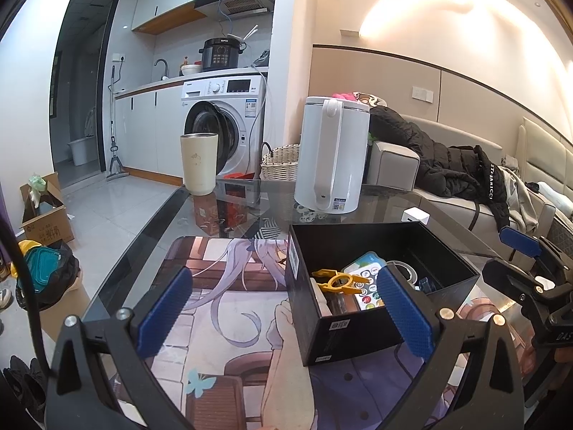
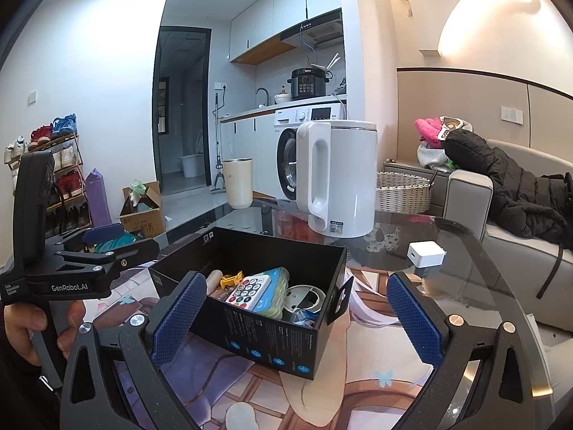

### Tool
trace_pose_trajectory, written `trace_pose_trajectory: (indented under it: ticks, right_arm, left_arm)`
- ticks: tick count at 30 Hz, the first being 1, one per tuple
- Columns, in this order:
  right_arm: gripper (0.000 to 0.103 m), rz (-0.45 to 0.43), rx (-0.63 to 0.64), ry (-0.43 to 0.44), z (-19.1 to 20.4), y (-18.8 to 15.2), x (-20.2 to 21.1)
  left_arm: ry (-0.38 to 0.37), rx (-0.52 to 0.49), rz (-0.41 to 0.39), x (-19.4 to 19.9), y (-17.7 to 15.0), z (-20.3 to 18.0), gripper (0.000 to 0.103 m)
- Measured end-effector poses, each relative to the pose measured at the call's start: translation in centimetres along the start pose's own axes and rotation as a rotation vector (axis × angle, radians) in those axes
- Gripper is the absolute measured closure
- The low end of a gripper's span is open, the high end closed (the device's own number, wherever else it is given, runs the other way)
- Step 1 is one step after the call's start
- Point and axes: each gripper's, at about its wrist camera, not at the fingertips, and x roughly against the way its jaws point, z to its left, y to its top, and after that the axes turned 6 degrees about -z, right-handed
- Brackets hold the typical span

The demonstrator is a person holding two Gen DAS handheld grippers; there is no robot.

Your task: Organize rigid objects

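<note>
A black open box (image 1: pixel 343 337) (image 2: pixel 272 344) sits on a printed mat on the glass table. Inside lie a yellow plastic clip (image 1: pixel 340 281) (image 2: pixel 231 277), a remote with coloured buttons (image 1: pixel 365 283) (image 2: pixel 250 292), a tape roll (image 2: pixel 304 297) and small items. My left gripper (image 1: pixel 284 317) is open and empty, low over the mat at the box's near left. My right gripper (image 2: pixel 295 322) is open and empty, just in front of the box. A white charger cube (image 2: pixel 426 254) (image 1: pixel 415 216) lies on the glass beyond the box.
A white kettle (image 1: pixel 333 154) (image 2: pixel 340 179) and a cream tumbler (image 1: pixel 198 163) (image 2: pixel 239 182) stand at the table's far side. A sofa with a black jacket (image 2: pixel 519 193) is at the right. A wicker basket (image 2: pixel 403 191), washing machine and cardboard box (image 1: pixel 44 211) stand on the floor.
</note>
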Motion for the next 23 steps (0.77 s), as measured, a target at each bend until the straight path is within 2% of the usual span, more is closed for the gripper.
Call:
trace_pose_trajectory:
  ticks: [23]
  right_arm:
    - [0.001,0.016,0.005,0.003,0.03,-0.18,-0.46]
  left_arm:
    - [0.002,-0.011,0.017,-0.44,-0.09,-0.14,0.0]
